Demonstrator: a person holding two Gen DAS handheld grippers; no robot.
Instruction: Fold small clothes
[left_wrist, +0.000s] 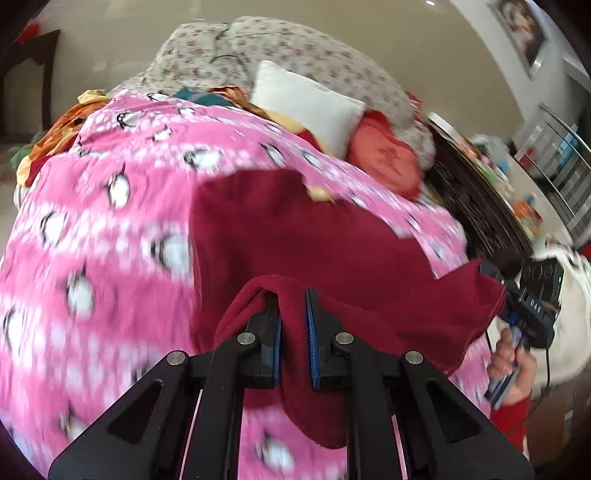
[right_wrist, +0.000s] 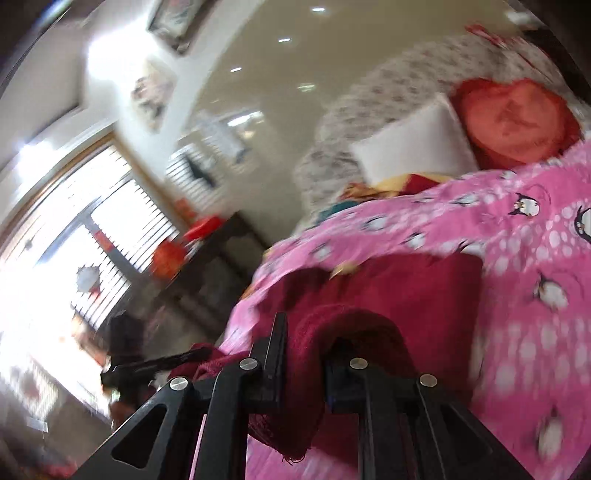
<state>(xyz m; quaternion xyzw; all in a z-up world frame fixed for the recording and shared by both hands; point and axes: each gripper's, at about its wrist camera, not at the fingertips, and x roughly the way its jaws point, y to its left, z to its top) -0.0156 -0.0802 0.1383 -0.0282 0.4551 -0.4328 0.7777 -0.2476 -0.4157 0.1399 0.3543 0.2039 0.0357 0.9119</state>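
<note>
Item: maroon cloth (left_wrist: 314, 236), small garment, lying on the pink penguin blanket (left_wrist: 110, 206) that covers the bed, toward the bed's near edge.

Left claw (left_wrist: 293, 332): clenched on the cloth's near edge; fabric drapes over the left finger and hangs down between the two.

Right claw (right_wrist: 304, 354): clenched on another part of the same near edge; cloth bunches over its tip. From the left wrist view it shows at the cloth's right corner, with your hand (left_wrist: 511, 363) on its handle.

Step in hand, as judged: you hold the near edge at two points, lifted off the blanket, at the start of a fold; the far part rests flat.

Next move calls for: carrying both claws together toward the far edge of the bed, level with each other, keeping the edge taut between them, then laying it squarely onto the far hem before releasing.

Beyond, at the bed's far edge: white pillow (left_wrist: 306, 107), red cushion (left_wrist: 384, 155), loose clothes.
</note>
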